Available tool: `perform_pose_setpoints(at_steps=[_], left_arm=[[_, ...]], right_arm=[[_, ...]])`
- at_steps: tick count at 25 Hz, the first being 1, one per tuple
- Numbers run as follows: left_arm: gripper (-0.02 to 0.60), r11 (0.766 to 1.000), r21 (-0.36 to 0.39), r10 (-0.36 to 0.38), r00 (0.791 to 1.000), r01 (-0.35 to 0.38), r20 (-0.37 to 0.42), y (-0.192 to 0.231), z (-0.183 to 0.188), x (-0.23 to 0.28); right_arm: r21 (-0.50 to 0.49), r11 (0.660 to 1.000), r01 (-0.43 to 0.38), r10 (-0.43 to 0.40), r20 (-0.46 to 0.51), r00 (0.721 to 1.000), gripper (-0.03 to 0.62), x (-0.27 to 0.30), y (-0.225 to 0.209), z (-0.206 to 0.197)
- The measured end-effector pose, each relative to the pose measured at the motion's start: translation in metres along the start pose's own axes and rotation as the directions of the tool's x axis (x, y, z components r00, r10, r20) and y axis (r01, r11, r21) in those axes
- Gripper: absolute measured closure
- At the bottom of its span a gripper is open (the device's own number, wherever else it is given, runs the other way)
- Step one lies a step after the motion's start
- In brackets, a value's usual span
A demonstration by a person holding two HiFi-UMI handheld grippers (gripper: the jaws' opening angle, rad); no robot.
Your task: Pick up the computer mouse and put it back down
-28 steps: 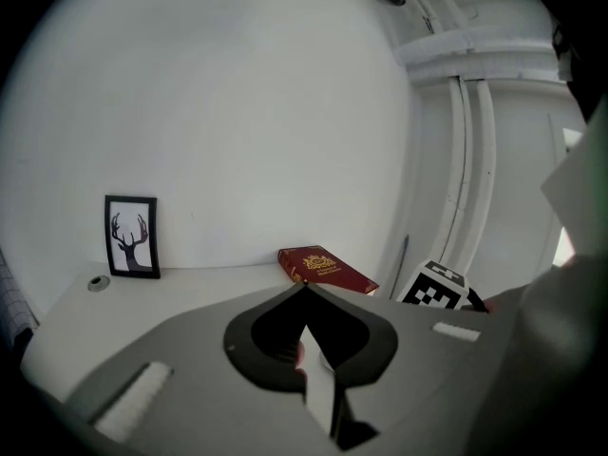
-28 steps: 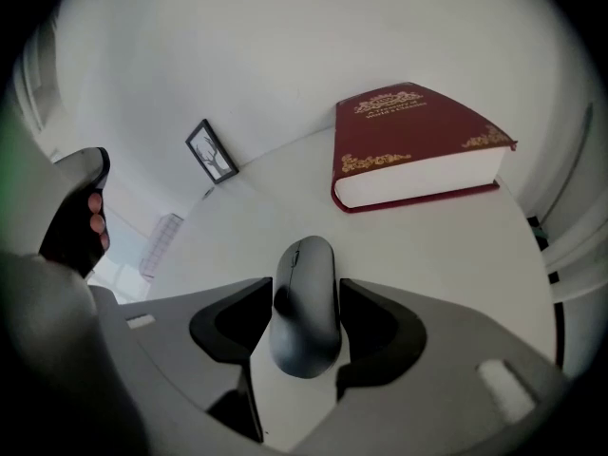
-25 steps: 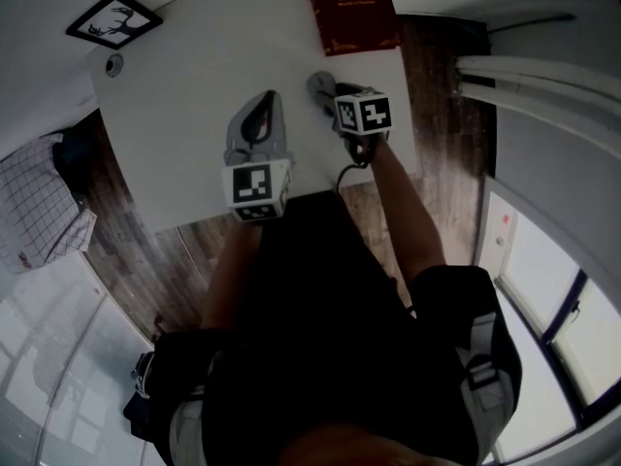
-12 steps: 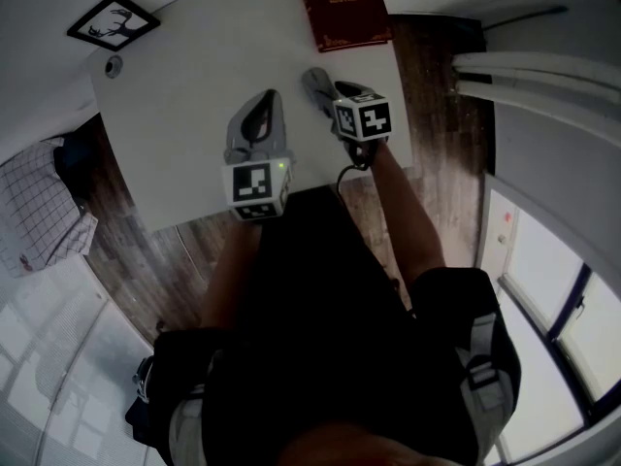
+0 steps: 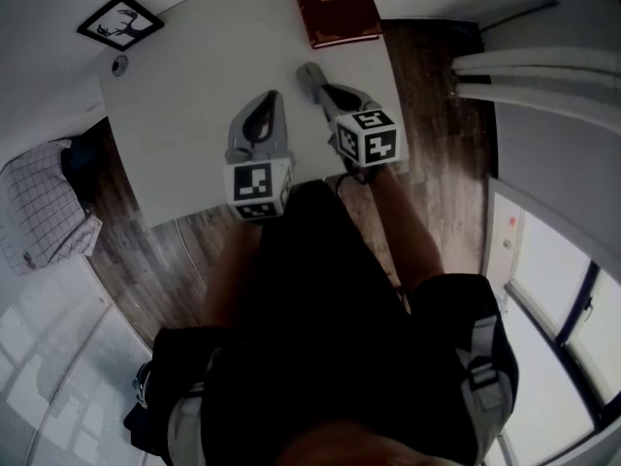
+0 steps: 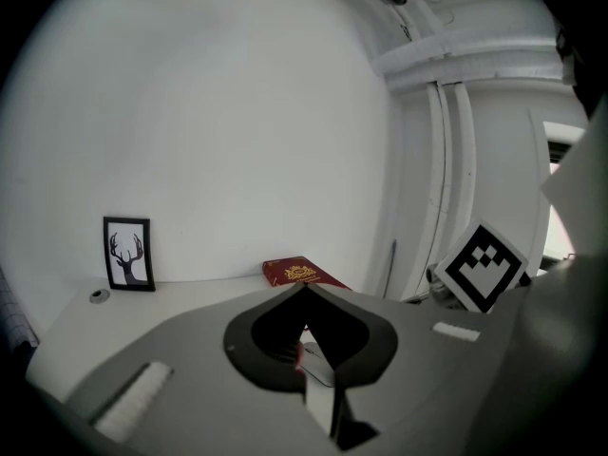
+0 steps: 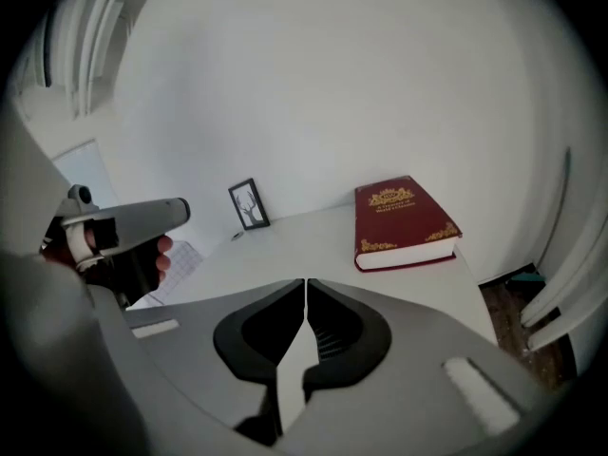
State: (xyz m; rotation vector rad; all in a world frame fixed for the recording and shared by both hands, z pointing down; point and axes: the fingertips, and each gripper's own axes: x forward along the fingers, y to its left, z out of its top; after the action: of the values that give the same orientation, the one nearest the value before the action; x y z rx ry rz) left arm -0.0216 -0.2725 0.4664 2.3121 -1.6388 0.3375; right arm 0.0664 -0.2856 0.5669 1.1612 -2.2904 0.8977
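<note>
White tabletop (image 5: 184, 95) is left open before the red book (image 5: 335, 8) at its far edge; the computer mouse (image 6: 316, 364) is seen on it past the closed left gripper (image 6: 304, 291). The right gripper (image 7: 304, 283), angled down, has just been closed empty.

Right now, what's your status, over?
Right gripper just closed, empty. Left gripper shut, empty. Mouse on the table, glimpsed under left gripper. Red book well clear.
</note>
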Motion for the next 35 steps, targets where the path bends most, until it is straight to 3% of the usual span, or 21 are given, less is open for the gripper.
perform_pose_setpoints(at_steps=[9,17,23,27,35], left_arm=[[0.581,1.000,0.011,0.017,0.999,-0.017,0.044,-0.031,0.009,-0.024],[0.581,0.997,0.018,0.074,0.995,-0.075,0.065,-0.042,0.010,-0.056],[0.581,0.995,0.021,0.100,0.993,-0.101,0.068,-0.040,0.013,-0.071],[0.581,0.994,0.033,0.098,0.992,-0.101,0.075,-0.041,0.017,-0.073],[0.582,0.996,0.041,0.070,0.994,-0.074,0.082,-0.041,0.018,-0.087]], right_arm=[[-0.218,0.976,-0.012,0.043,0.141,0.989,0.579,-0.061,0.037,0.027],[-0.325,0.946,-0.019,0.118,0.288,0.950,0.580,-0.105,0.071,0.041],[-0.354,0.935,-0.022,0.171,0.394,0.903,0.580,-0.129,0.099,0.057],[-0.382,0.924,-0.009,0.180,0.413,0.893,0.580,-0.134,0.105,0.060],[-0.436,0.895,0.092,0.139,0.469,0.872,0.580,-0.148,0.121,0.064]])
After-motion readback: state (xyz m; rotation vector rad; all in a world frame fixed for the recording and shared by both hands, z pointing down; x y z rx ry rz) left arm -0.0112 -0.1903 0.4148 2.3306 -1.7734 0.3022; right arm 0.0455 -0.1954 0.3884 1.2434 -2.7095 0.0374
